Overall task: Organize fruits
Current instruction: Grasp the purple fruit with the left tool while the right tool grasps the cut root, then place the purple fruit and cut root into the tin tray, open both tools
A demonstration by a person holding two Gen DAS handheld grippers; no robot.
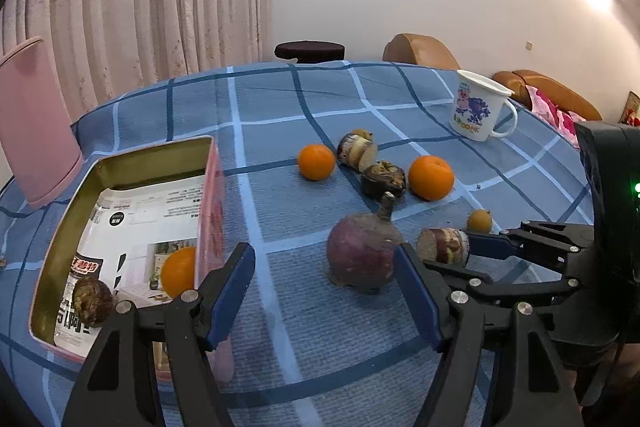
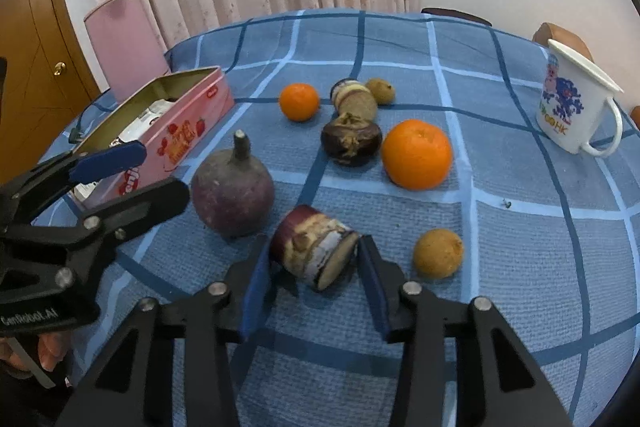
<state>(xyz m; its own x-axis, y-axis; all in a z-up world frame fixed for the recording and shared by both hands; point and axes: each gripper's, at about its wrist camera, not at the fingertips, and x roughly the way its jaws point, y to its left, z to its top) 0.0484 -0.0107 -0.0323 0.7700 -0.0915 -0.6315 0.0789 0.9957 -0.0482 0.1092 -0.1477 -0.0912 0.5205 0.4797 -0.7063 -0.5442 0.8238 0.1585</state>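
Note:
A pink tin box (image 1: 210,211) (image 2: 188,131) stands open at the left; an orange (image 1: 180,271) and a dark round fruit (image 1: 91,301) lie in it. My left gripper (image 1: 326,291) (image 2: 132,171) is open and empty, just in front of a large purple round fruit with a stem (image 1: 362,251) (image 2: 233,199). My right gripper (image 2: 310,287) (image 1: 472,243) is open, its blue pads on either side of a cut purple cylindrical piece (image 2: 314,247) (image 1: 444,245). Two oranges (image 2: 417,154) (image 2: 299,102), a dark mangosteen-like fruit (image 2: 351,139), another cut piece (image 2: 354,99) and two small brown fruits (image 2: 438,254) (image 2: 381,90) lie on the cloth.
A blue checked tablecloth (image 2: 520,267) covers the round table. A white printed mug (image 2: 576,107) (image 1: 480,107) stands at the far right. A pink chair back (image 1: 36,123) stands left of the tin. Curtains and brown seats are behind the table.

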